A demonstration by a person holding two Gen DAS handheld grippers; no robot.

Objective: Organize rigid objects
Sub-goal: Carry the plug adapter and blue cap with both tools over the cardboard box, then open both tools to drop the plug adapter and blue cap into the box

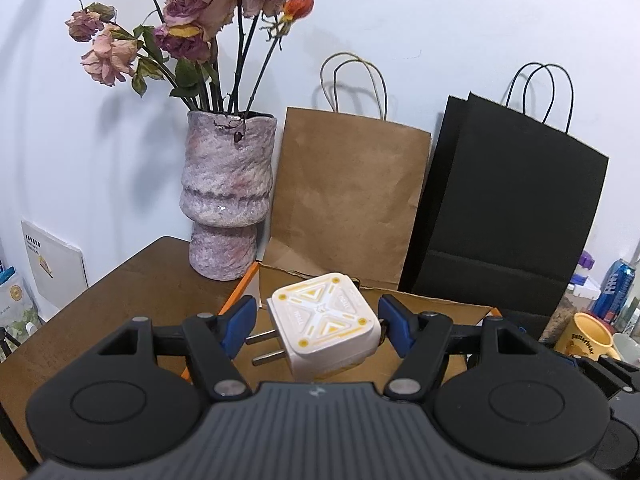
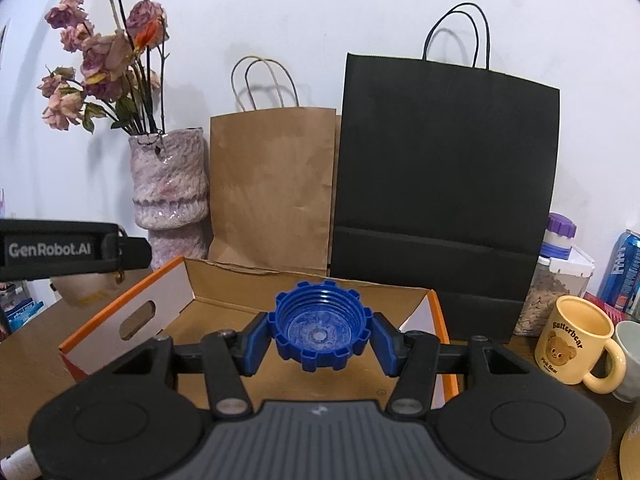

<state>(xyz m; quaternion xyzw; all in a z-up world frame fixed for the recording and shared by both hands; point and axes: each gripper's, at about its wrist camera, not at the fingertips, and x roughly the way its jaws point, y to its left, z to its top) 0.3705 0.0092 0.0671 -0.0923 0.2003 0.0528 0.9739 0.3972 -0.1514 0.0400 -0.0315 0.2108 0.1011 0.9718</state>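
My left gripper (image 1: 318, 318) is shut on a white plug adapter (image 1: 324, 320) with yellow triangle markings. Its two metal prongs point left against the left blue pad (image 1: 240, 320), and the right pad presses its side. It hangs over the near left part of an open cardboard box (image 1: 440, 306) with orange outer walls. My right gripper (image 2: 320, 334) is shut on a blue toothed screw cap (image 2: 322, 326), hollow side facing the camera, held above the same box (image 2: 132, 316). The left gripper's black strap (image 2: 60, 248) shows at the left edge of the right wrist view.
A mottled pink vase (image 1: 226, 196) of dried roses stands on the brown table (image 1: 132, 280) behind the box, with a brown paper bag (image 1: 348, 196) and a black paper bag (image 1: 508, 208) against the wall. A yellow bear mug (image 2: 576, 344), a jar and a blue can (image 2: 626, 272) crowd the right side.
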